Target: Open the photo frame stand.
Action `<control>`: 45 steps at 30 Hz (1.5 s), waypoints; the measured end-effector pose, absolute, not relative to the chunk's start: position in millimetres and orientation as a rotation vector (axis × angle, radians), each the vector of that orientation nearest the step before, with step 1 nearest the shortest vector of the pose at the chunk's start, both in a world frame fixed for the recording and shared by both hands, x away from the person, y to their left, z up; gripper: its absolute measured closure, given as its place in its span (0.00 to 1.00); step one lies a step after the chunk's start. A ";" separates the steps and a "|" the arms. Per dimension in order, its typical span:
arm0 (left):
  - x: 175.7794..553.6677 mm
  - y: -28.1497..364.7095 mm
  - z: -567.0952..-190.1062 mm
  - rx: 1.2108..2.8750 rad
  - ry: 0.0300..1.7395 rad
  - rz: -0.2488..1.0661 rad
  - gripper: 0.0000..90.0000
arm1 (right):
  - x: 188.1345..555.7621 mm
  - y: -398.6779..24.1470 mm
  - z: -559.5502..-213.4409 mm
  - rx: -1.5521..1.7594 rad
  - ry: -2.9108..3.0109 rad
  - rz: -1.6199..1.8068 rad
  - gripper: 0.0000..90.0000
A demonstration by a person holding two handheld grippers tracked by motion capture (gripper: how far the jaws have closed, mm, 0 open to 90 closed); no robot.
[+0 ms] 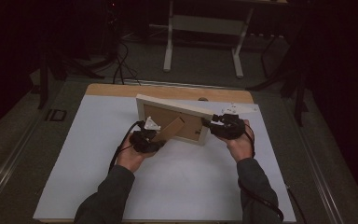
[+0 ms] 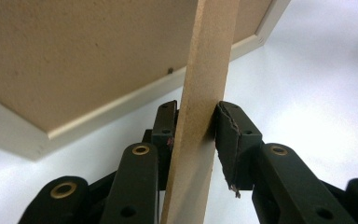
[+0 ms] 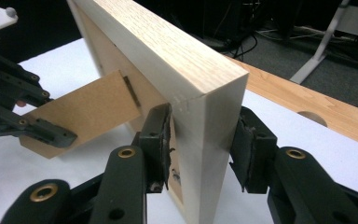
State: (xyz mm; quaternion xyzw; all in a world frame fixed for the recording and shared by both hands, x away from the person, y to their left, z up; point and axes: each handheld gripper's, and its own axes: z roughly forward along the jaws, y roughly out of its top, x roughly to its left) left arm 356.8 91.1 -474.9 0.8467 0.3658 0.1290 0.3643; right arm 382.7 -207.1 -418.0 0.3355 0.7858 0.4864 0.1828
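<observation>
I pinch the picture frame's point(image 3: 200, 116) edge in my right gripper point(image 3: 200, 149), steadying it upright. My left gripper point(image 2: 196, 140) clamps the easel stand point(image 2: 205, 93) between its jaws to swing it out.

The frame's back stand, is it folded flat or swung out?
Swung out. The stand angles away from the frame on its hinge, and the left gripper pinches its free end.

Two dark grey long sleeves, left tool point(image 1: 154, 138) and right tool point(image 1: 213, 124) of black jointed links with brass-coloured rivets, worn black pads point(image 2: 227, 140), a pale grey three-cornered plate on each, black cables trailing back past the wrists
</observation>
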 end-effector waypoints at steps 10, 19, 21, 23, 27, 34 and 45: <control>359.8 92.7 -477.3 2.154 0.976 0.323 0.79 | 373.7 -196.9 -417.4 0.906 2.221 1.343 0.69; 363.5 95.6 -481.4 2.144 0.991 0.322 0.77 | 367.5 -191.6 -419.1 0.886 2.230 1.358 0.69; 363.8 96.2 -482.5 2.146 0.991 0.320 0.77 | 366.8 -191.2 -419.5 0.884 2.231 1.364 0.69; 364.0 96.9 -483.9 2.146 0.989 0.316 0.76 | 366.0 -190.8 -419.7 0.887 2.233 1.370 0.69; 362.7 98.2 -486.8 2.143 0.985 0.315 0.76 | 364.3 -189.6 -420.3 0.874 2.240 1.380 0.69; 360.7 98.8 -491.1 2.154 0.983 0.315 0.75 | 360.3 -186.2 -421.6 0.832 2.259 1.378 0.68; 356.8 98.0 -497.0 2.192 0.972 0.325 0.69 | 355.3 -182.2 -424.7 0.793 2.282 1.375 0.66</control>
